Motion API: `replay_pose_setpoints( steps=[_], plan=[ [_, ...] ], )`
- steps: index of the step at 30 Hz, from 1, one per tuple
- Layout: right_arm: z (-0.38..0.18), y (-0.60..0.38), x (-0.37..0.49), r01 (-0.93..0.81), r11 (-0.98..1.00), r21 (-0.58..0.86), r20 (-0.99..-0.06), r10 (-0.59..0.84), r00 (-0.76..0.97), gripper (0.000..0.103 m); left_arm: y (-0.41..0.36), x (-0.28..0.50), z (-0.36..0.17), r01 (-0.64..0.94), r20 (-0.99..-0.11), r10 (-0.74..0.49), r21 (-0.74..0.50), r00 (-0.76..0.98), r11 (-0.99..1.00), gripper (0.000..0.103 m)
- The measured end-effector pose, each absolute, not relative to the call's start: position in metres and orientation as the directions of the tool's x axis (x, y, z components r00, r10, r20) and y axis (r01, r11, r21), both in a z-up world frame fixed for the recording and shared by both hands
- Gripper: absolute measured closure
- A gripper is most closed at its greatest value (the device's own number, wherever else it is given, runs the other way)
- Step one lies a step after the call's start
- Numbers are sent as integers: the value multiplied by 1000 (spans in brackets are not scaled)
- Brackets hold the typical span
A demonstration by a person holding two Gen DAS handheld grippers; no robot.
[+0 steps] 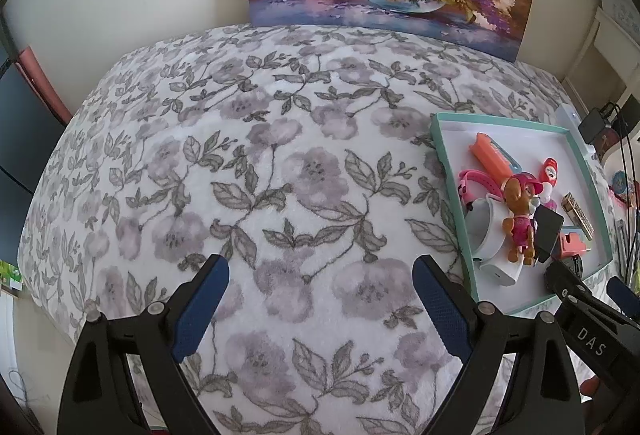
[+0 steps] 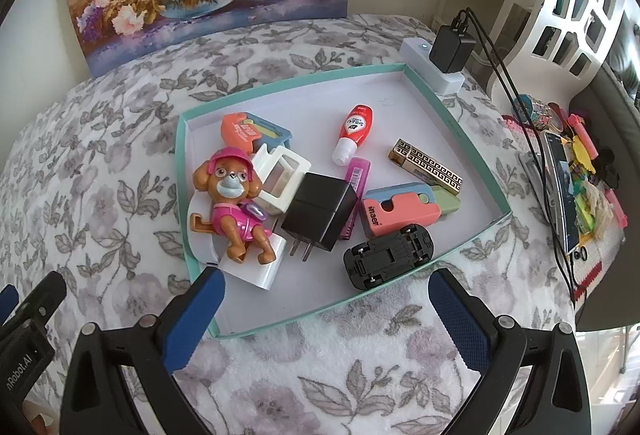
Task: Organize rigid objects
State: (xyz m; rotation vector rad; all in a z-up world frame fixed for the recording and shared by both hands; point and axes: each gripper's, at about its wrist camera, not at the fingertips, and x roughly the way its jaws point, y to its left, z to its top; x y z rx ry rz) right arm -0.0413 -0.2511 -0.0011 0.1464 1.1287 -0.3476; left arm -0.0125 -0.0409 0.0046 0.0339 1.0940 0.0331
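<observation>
We saw the teal tray [image 2: 456, 123] at centre, a toy dog [image 2: 236, 203] at nine o'clock inside it, our right gripper [image 2: 326, 319] spread empty at six.

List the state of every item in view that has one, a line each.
left gripper: open, empty, over bare blanket
right gripper: open, empty, over the tray's near edge
tray: lidless, holding the toys
toy car: upside down, wheels up
puppy figure: lying on its back on a white piece
black charger: unplugged, prongs exposed
red bottle: lying down, capped
power strip: lit, adapter plugged in
</observation>
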Motion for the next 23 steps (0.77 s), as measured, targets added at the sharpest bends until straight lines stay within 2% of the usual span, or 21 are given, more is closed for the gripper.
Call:
replay_pose_setpoints(
  steps=[23],
  plan=[
    [-3,-250,-40,338,938,-68,-907,-200,371,0,-41,-13,5,-14,-888,40,38,459,999,10]
  ],
)
